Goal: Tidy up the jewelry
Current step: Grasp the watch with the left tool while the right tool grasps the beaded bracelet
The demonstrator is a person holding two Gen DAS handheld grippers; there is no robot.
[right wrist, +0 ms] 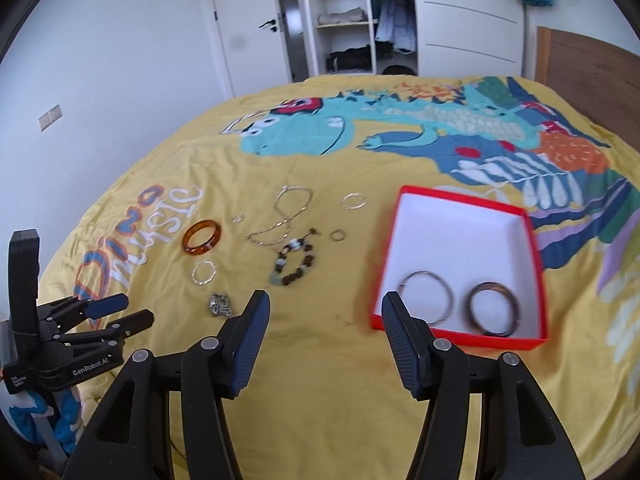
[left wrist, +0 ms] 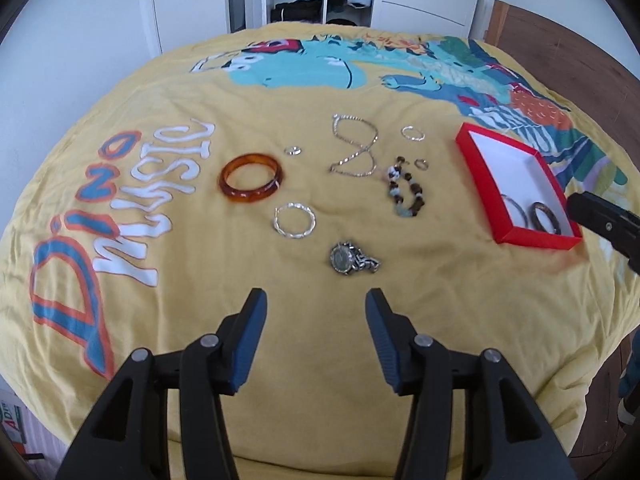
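Jewelry lies spread on a yellow bedspread (left wrist: 180, 312): an amber bangle (left wrist: 251, 178), a twisted silver bracelet (left wrist: 295, 220), a watch (left wrist: 348, 260), a beaded bracelet (left wrist: 406, 192) and a chain necklace (left wrist: 354, 148). The red box (right wrist: 460, 232) with a white inside holds a thin silver bangle (right wrist: 428, 296) and a dark bangle (right wrist: 494, 308). My left gripper (left wrist: 316, 294) hangs open and empty just short of the watch. Open too, my right gripper (right wrist: 325, 296) hovers off the box's near left corner with nothing between its fingers.
Small rings (left wrist: 293, 151) (left wrist: 421, 164) and a silver hoop (left wrist: 413, 133) lie among the pieces. An open wardrobe (right wrist: 348, 20) and a white door (right wrist: 248, 28) stand beyond the bed. A wooden headboard (right wrist: 588, 68) rises at the right.
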